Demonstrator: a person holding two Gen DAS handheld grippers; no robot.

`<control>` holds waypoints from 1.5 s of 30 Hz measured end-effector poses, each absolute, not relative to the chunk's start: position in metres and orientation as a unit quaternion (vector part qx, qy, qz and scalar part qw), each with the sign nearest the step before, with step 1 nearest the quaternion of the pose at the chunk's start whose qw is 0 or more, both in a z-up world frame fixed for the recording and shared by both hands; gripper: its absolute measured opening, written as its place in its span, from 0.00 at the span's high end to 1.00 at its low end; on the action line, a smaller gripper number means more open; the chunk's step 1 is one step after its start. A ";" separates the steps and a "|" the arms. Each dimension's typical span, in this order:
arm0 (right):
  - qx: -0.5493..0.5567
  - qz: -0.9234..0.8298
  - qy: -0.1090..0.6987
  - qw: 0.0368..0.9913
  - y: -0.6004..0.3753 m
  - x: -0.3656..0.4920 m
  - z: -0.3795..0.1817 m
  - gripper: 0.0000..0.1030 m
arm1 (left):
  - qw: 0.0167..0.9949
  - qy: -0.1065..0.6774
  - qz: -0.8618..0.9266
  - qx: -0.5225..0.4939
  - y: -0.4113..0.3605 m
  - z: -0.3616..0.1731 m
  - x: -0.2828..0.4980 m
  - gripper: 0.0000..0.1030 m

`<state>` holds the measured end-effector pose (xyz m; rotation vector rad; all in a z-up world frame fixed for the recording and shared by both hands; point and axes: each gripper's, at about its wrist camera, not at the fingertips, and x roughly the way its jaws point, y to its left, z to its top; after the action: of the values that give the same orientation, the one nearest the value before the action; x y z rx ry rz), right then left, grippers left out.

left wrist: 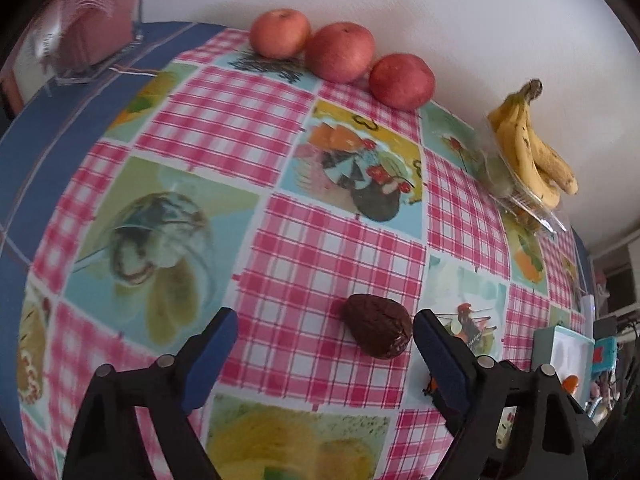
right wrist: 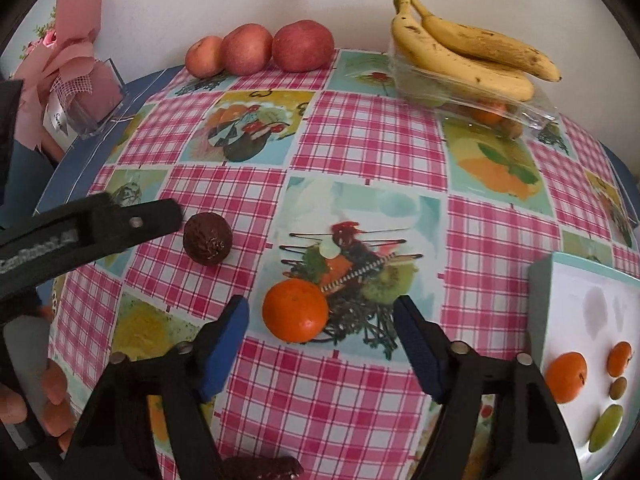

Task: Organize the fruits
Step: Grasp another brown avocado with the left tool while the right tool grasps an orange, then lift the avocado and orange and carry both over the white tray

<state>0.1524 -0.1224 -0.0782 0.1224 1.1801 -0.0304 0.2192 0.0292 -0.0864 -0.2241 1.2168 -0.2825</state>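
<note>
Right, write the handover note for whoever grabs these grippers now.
Left gripper: open, nothing held, dark brown fruit on the cloth between its fingers.
Right gripper: open, empty, orange between its fingers, untouched.
Three apples sit by the wall; bananas lie on a clear plastic box.
White tray on the right holds small fruits already.
Left: the brown fruit and the orange, probably to the tray.

The table (right wrist: 360, 144) (checked cloth) carries three apples (right wrist: 260, 50), a wrinkled dark fruit (right wrist: 207, 239), an orange (right wrist: 295, 310) and a clear punnet (right wrist: 472, 104) under bananas (right wrist: 460, 52).
</note>
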 end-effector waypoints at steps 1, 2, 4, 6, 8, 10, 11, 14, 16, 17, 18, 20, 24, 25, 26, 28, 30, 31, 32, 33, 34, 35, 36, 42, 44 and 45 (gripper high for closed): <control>0.057 -0.011 0.558 0.828 -0.122 0.154 -0.080 0.28 | 0.803 0.569 -0.139 -0.109 0.028 -0.088 0.220 0.17; 0.056 -0.010 0.559 0.827 -0.121 0.155 -0.082 0.32 | 0.801 0.570 -0.145 -0.114 0.026 -0.089 0.221 0.21; 0.055 -0.008 0.562 0.825 -0.120 0.157 -0.085 0.38 | 0.798 0.572 -0.149 -0.117 0.023 -0.092 0.224 0.22; 0.055 -0.006 0.563 0.825 -0.119 0.157 -0.086 0.39 | 0.798 0.572 -0.152 -0.111 0.019 -0.093 0.225 0.23; 0.054 -0.003 0.564 0.824 -0.118 0.158 -0.088 0.44 | 0.797 0.573 -0.156 -0.108 0.016 -0.095 0.225 0.28; 0.056 0.002 0.564 0.824 -0.117 0.159 -0.089 0.49 | 0.798 0.572 -0.159 -0.105 0.013 -0.095 0.226 0.36; 0.057 0.003 0.563 0.825 -0.117 0.159 -0.089 0.51 | 0.797 0.573 -0.161 -0.106 0.012 -0.095 0.226 0.38; 0.053 0.006 0.562 0.825 -0.115 0.160 -0.089 0.52 | 0.790 0.576 -0.175 -0.116 0.008 -0.096 0.226 0.52; 0.053 0.009 0.562 0.825 -0.115 0.160 -0.089 0.54 | 0.787 0.578 -0.183 -0.115 0.003 -0.098 0.226 0.55; 0.054 0.010 0.562 0.825 -0.114 0.160 -0.089 0.55 | 0.786 0.579 -0.185 -0.113 0.002 -0.098 0.225 0.55; 0.054 0.012 0.562 0.825 -0.114 0.160 -0.089 0.57 | 0.785 0.580 -0.186 -0.113 0.000 -0.098 0.225 0.55; 0.055 0.015 0.561 0.826 -0.114 0.159 -0.088 0.60 | 0.782 0.582 -0.189 -0.114 -0.001 -0.098 0.225 0.55; 0.050 0.018 0.561 0.826 -0.113 0.158 -0.087 0.63 | 0.784 0.584 -0.184 -0.107 0.000 -0.095 0.224 0.55; 0.051 0.018 0.562 0.825 -0.113 0.158 -0.087 0.63 | 0.784 0.584 -0.181 -0.106 0.001 -0.094 0.223 0.55; 0.054 0.019 0.563 0.825 -0.114 0.157 -0.086 0.64 | 0.785 0.585 -0.177 -0.106 0.002 -0.092 0.222 0.55; 0.056 0.018 0.563 0.824 -0.115 0.155 -0.085 0.64 | 0.786 0.585 -0.172 -0.104 0.006 -0.089 0.219 0.55; 0.057 0.015 0.562 0.825 -0.117 0.153 -0.081 0.64 | 0.788 0.584 -0.167 -0.101 0.011 -0.083 0.215 0.55; 0.058 0.013 0.562 0.825 -0.118 0.152 -0.079 0.64 | 0.789 0.584 -0.164 -0.100 0.012 -0.081 0.213 0.55; 0.059 0.010 0.562 0.825 -0.120 0.150 -0.076 0.64 | 0.789 0.584 -0.162 -0.099 0.012 -0.079 0.211 0.55; 0.060 0.007 0.562 0.825 -0.122 0.148 -0.074 0.64 | 0.790 0.583 -0.161 -0.097 0.013 -0.077 0.209 0.55; 0.062 0.005 0.562 0.825 -0.124 0.146 -0.073 0.64 | 0.791 0.582 -0.160 -0.096 0.014 -0.074 0.206 0.55; 0.065 0.001 0.564 0.823 -0.127 0.143 -0.071 0.64 | 0.792 0.581 -0.159 -0.095 0.014 -0.072 0.204 0.56; 0.068 -0.003 0.565 0.823 -0.130 0.140 -0.069 0.64 | 0.794 0.580 -0.157 -0.093 0.015 -0.069 0.201 0.55; 0.092 -0.019 0.563 0.821 -0.149 0.120 -0.056 0.64 | 0.804 0.569 -0.151 -0.084 0.017 -0.048 0.185 0.56; 0.101 -0.026 0.561 0.821 -0.156 0.112 -0.051 0.64 | 0.807 0.565 -0.151 -0.082 0.015 -0.043 0.180 0.56; 0.106 -0.032 0.560 0.821 -0.161 0.108 -0.048 0.64 | 0.810 0.562 -0.151 -0.079 0.014 -0.039 0.176 0.56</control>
<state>0.1079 -0.1607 -0.0481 0.2259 1.1909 -0.0673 0.1763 0.0141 -0.0394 -0.1699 1.2003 -0.3226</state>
